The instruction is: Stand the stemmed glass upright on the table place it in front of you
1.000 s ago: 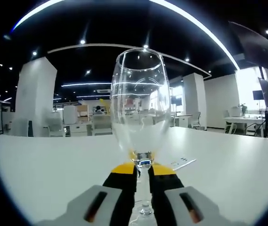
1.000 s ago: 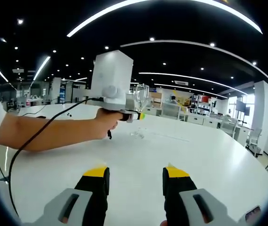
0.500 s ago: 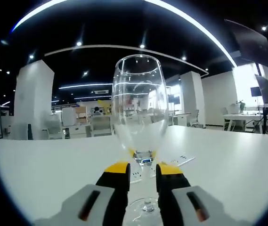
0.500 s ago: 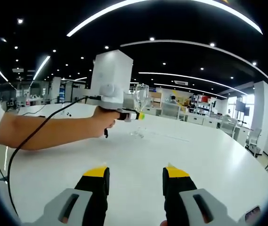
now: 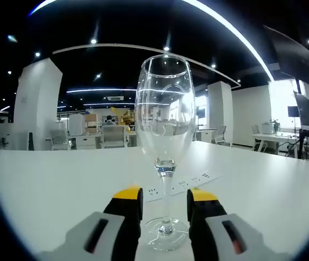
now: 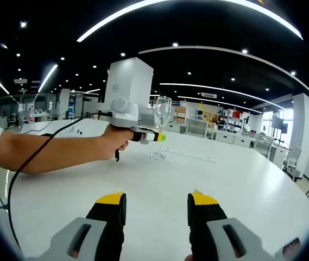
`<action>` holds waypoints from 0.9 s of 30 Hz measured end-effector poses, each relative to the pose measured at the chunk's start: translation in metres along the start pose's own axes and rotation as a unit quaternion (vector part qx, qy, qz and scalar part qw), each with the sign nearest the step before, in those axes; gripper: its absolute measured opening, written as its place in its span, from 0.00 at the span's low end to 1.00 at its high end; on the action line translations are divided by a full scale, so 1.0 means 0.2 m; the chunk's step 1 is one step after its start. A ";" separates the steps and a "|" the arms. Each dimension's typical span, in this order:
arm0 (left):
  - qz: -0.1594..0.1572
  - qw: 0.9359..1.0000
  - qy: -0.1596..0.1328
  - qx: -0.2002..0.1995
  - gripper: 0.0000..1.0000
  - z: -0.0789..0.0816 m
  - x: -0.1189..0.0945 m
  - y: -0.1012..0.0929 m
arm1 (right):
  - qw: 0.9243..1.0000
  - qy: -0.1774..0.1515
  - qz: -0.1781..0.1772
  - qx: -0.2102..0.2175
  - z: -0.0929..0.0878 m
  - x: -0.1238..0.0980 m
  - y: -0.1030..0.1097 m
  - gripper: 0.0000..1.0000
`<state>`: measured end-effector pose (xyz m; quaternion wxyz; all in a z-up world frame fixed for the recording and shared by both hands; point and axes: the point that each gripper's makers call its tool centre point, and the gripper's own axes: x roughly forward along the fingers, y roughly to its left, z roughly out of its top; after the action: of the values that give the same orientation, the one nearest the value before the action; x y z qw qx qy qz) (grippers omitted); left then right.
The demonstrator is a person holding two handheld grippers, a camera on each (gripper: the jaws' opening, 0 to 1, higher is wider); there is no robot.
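The clear stemmed glass [image 5: 164, 125] stands upright with its foot on the white table [image 5: 51, 185]. My left gripper [image 5: 165, 194] is open, its yellow-tipped jaws on either side of the thin stem and apart from it. In the right gripper view the glass [image 6: 161, 115] stands far off at the table's middle, with the left gripper [image 6: 157, 137] level beside its stem, held by a person's outstretched arm [image 6: 51, 152]. My right gripper [image 6: 157, 198] hovers open over bare table, well short of the glass, with nothing between its jaws.
A white power strip [image 5: 184, 182] lies flat on the table just behind the glass. A black cable [image 6: 29, 163] hangs from the left gripper along the arm. The table's curved edge [image 6: 301, 201] runs at the right. Office desks and pillars stand far behind.
The left jaws have opened off the stem and drawn back a little; the glass has come down and stands free on its foot. The right gripper has not moved.
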<state>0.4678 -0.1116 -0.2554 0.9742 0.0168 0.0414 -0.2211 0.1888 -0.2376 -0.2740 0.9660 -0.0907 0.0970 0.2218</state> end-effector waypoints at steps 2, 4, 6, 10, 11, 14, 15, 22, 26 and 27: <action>0.000 1.000 0.002 0.000 0.33 0.00 -0.04 0.00 | 1.000 0.000 0.000 0.000 0.00 0.00 0.00 0.48; -0.001 1.000 0.005 -0.004 0.33 -0.01 -0.07 0.01 | 1.000 0.000 0.000 0.001 0.00 0.00 0.00 0.48; -0.003 1.000 0.003 -0.009 0.33 -0.01 -0.12 0.01 | 1.000 0.000 0.001 0.001 0.00 0.00 0.00 0.48; -0.001 1.000 -0.001 -0.007 0.32 0.01 -0.17 0.03 | 1.000 0.001 0.001 0.001 -0.01 0.00 0.01 0.48; -0.001 1.000 -0.002 -0.007 0.32 0.01 -0.18 0.03 | 1.000 0.001 0.001 0.001 -0.01 0.00 0.01 0.48; -0.003 1.000 -0.003 0.001 0.32 0.02 -0.23 0.03 | 1.000 0.001 0.001 0.002 -0.01 0.00 0.01 0.48; -0.003 1.000 -0.004 0.004 0.33 0.02 -0.26 0.03 | 1.000 0.001 0.001 0.002 -0.01 0.00 0.01 0.48; -0.007 1.000 -0.002 0.011 0.34 0.04 -0.38 0.04 | 1.000 -0.002 0.003 0.003 0.00 -0.01 0.02 0.48; -0.010 1.000 -0.006 0.014 0.34 0.06 -0.42 0.03 | 1.000 -0.002 0.002 0.002 0.00 -0.01 0.02 0.48; -0.013 1.000 -0.006 0.016 0.34 0.07 -0.43 0.03 | 1.000 -0.002 0.002 0.002 -0.01 -0.01 0.02 0.48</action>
<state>0.3929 -0.0702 -0.2343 0.9711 0.0303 0.0326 -0.2343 0.1854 -0.2360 -0.2749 0.9661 -0.0878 0.0955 0.2234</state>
